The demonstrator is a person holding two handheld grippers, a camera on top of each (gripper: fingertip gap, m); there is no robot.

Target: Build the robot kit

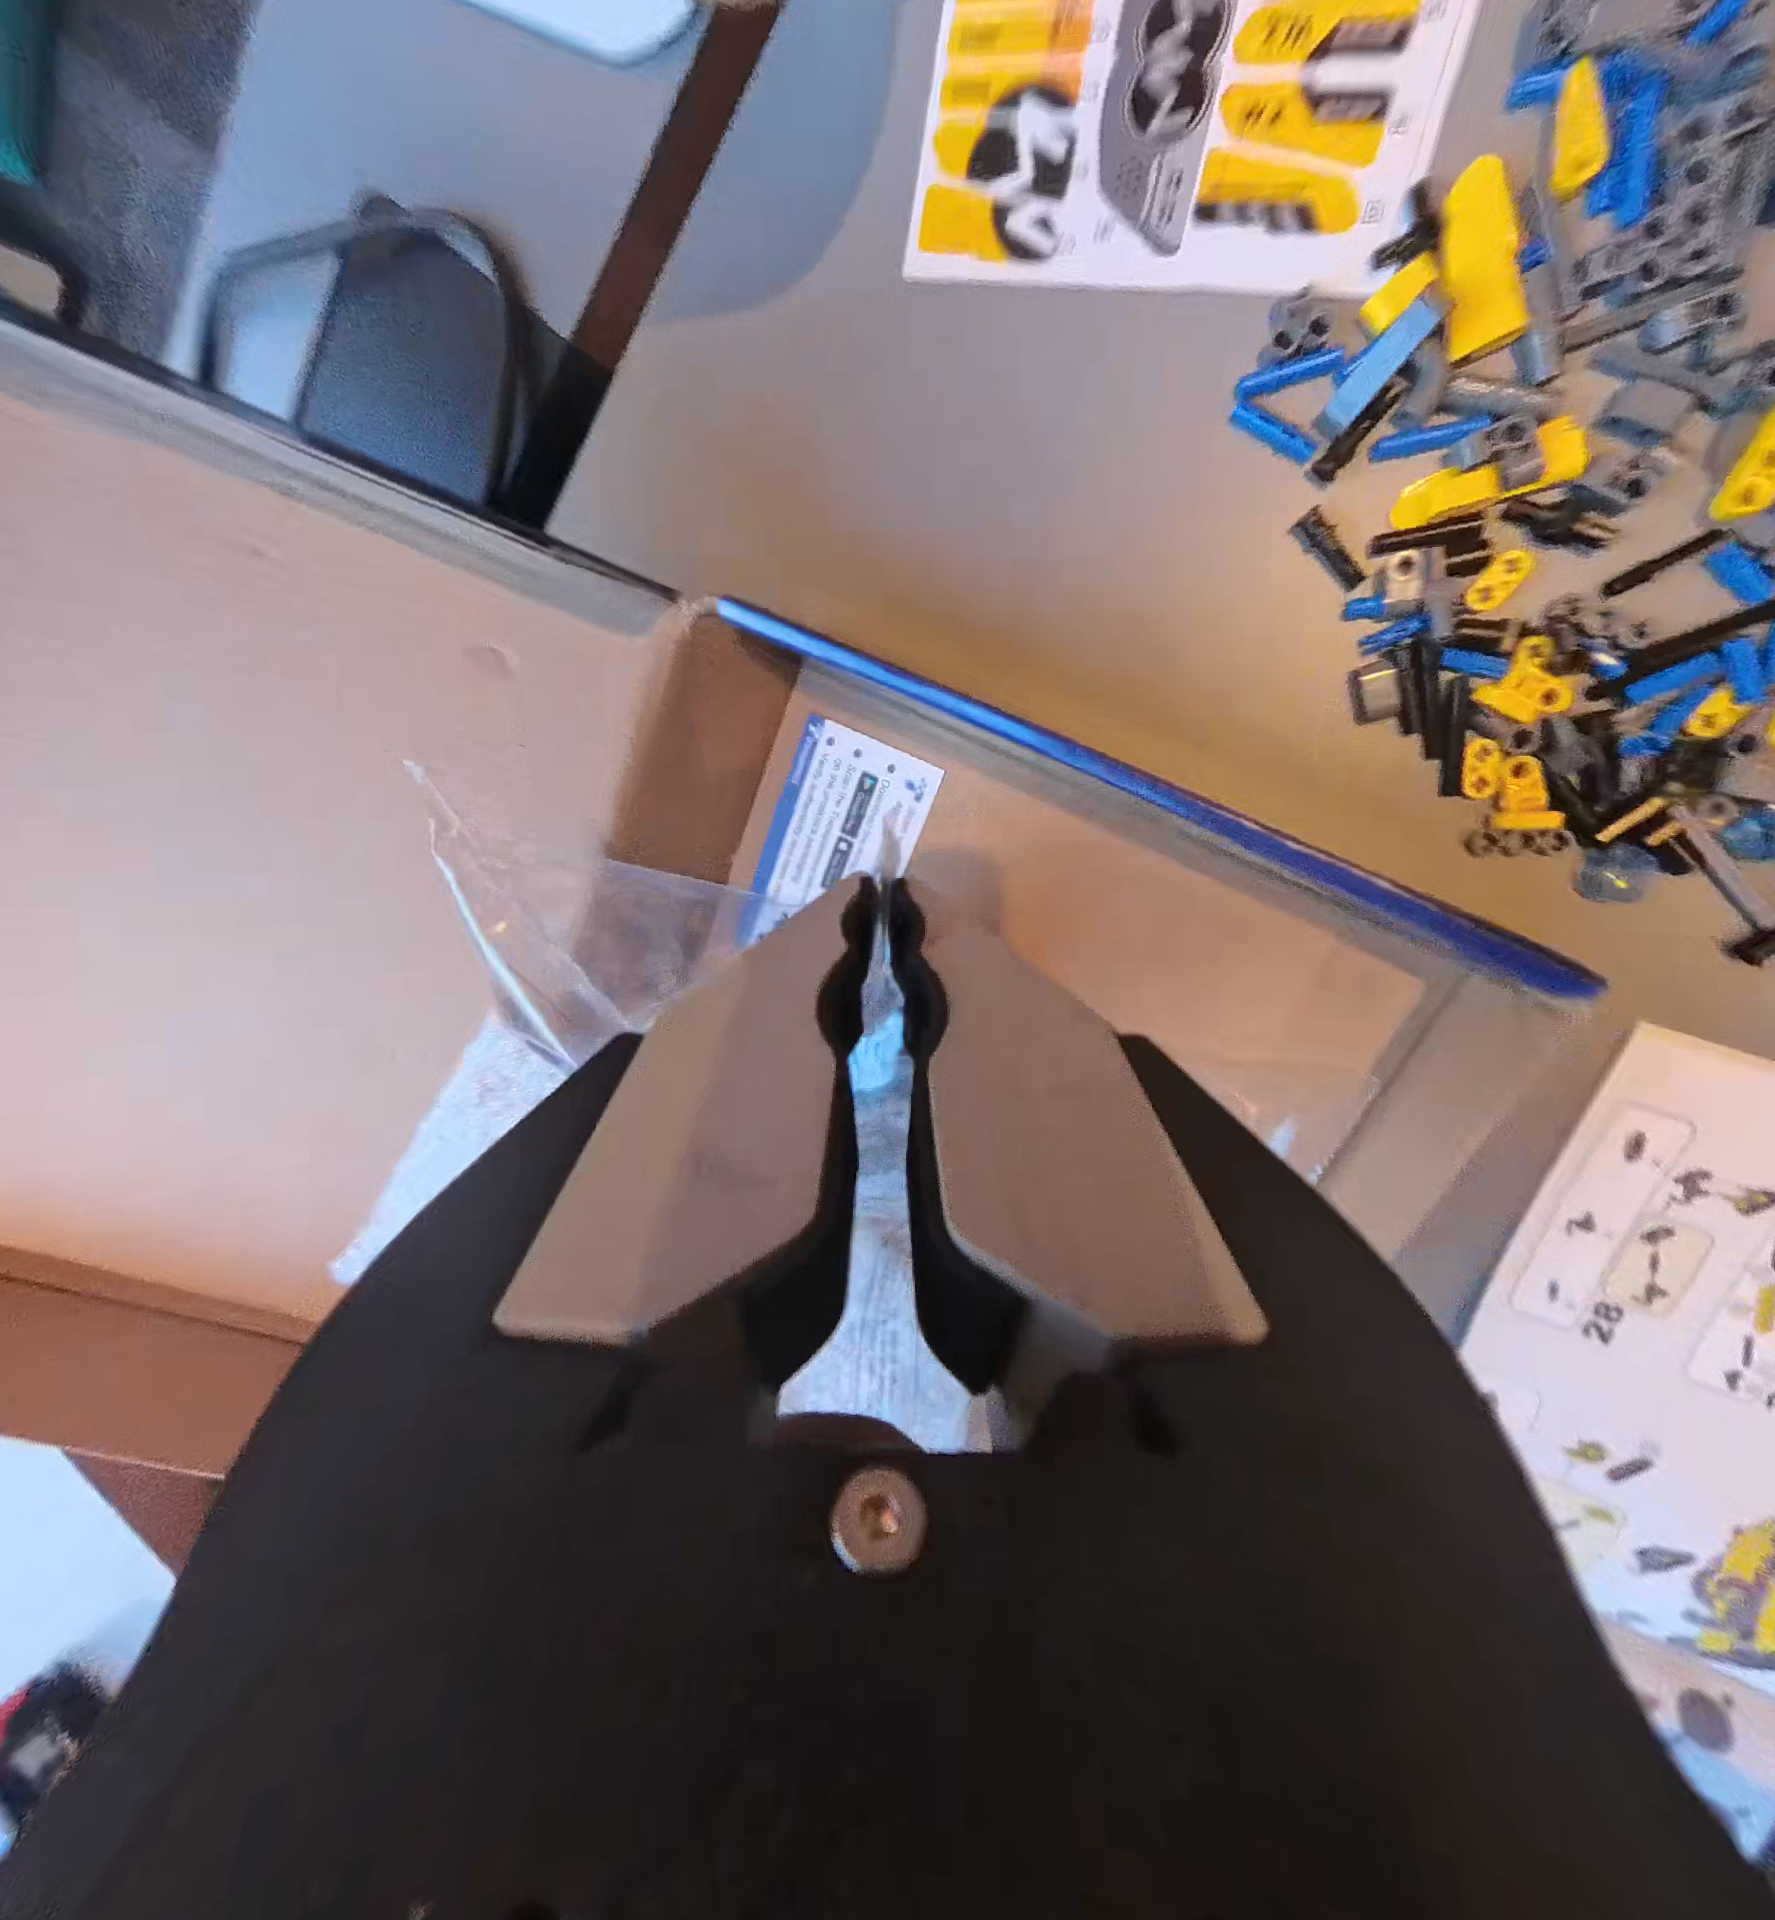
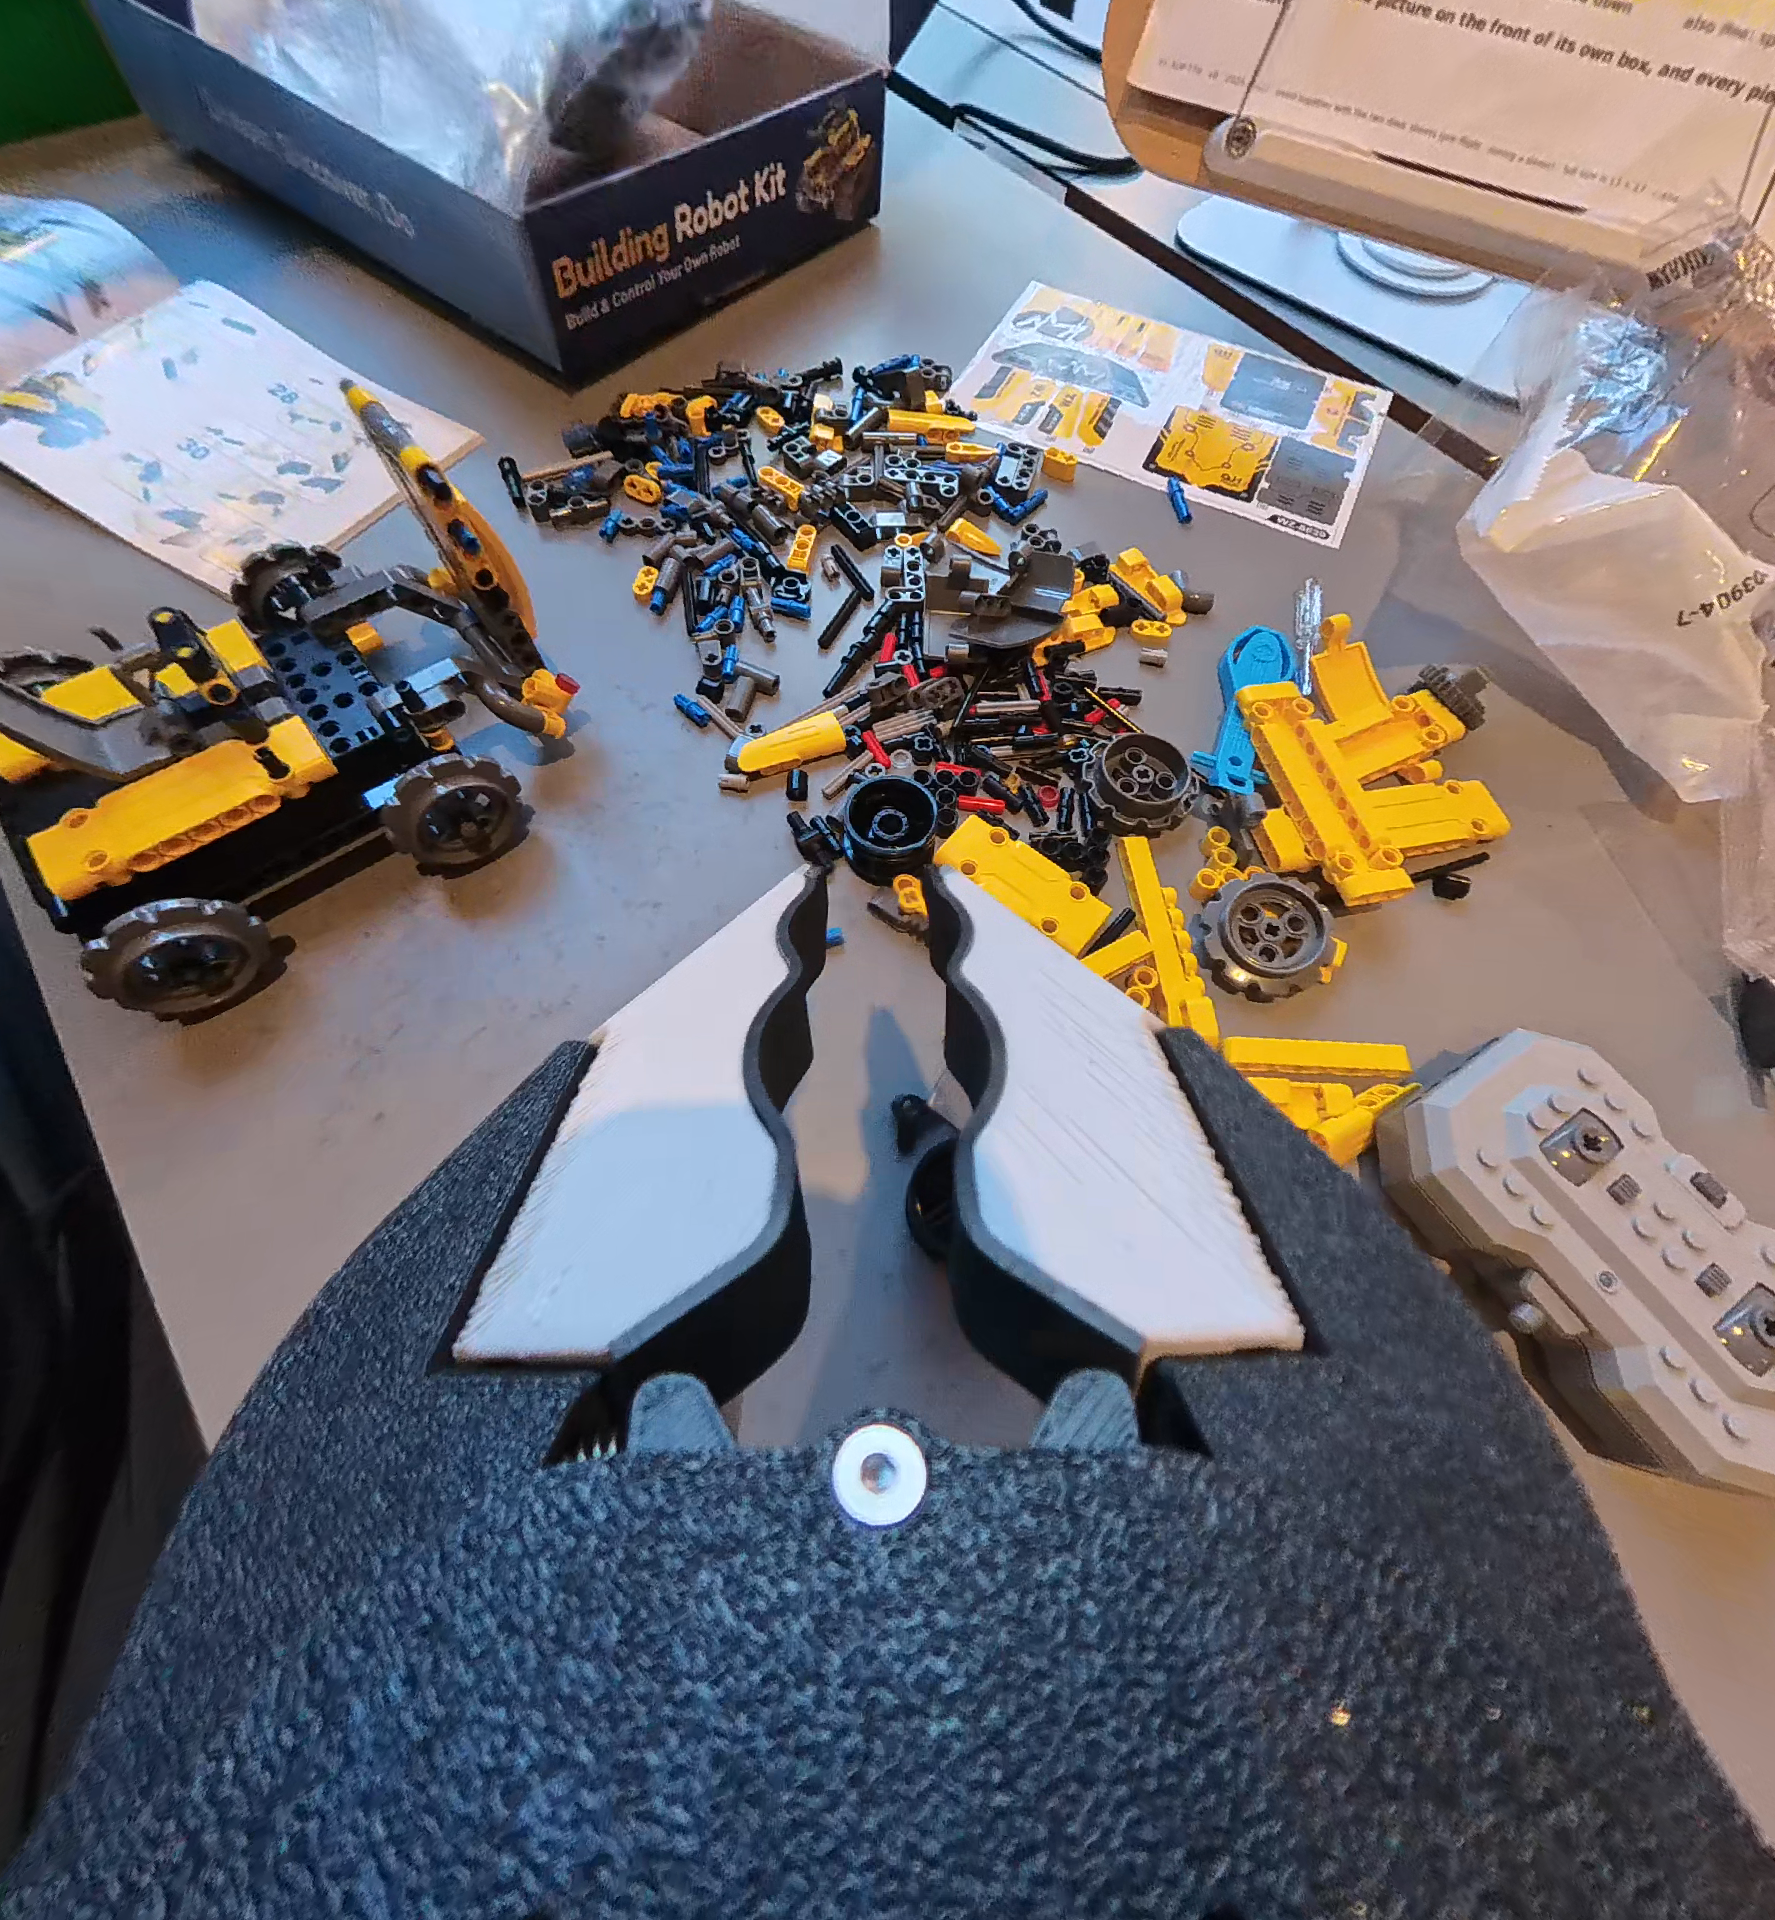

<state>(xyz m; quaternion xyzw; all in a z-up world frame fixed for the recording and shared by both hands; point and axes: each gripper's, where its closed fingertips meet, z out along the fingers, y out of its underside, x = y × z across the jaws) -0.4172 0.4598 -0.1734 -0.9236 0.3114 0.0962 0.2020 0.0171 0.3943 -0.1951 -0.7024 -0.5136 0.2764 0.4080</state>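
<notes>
A grey table (image 2: 571, 935) holds everything, its near edge running down at 8 o'clock in the right wrist view, with bare room between the half-built yellow-and-black car (image 2: 239, 748) at 9 o'clock and the parts pile (image 2: 914, 644) at 12. The right gripper (image 2: 878, 883) hovers just short of that pile, its ribbed white fingers apart and empty, nearest a glossy black wheel hub (image 2: 888, 821). A blocky grey remote (image 2: 1631, 1278) lies at 3 o'clock, crinkled clear bags (image 2: 1631, 540) at 2, cut by the frame. The left gripper (image 1: 881, 896) is over the open cardboard box (image 1: 1070, 935) with the blue rim, fingers together, pinching a clear plastic bag (image 1: 592, 935). That view is motion-blurred; the bag's contents cannot be made out. A booklet (image 1: 1672, 1351) sits at 4 o'clock.
</notes>
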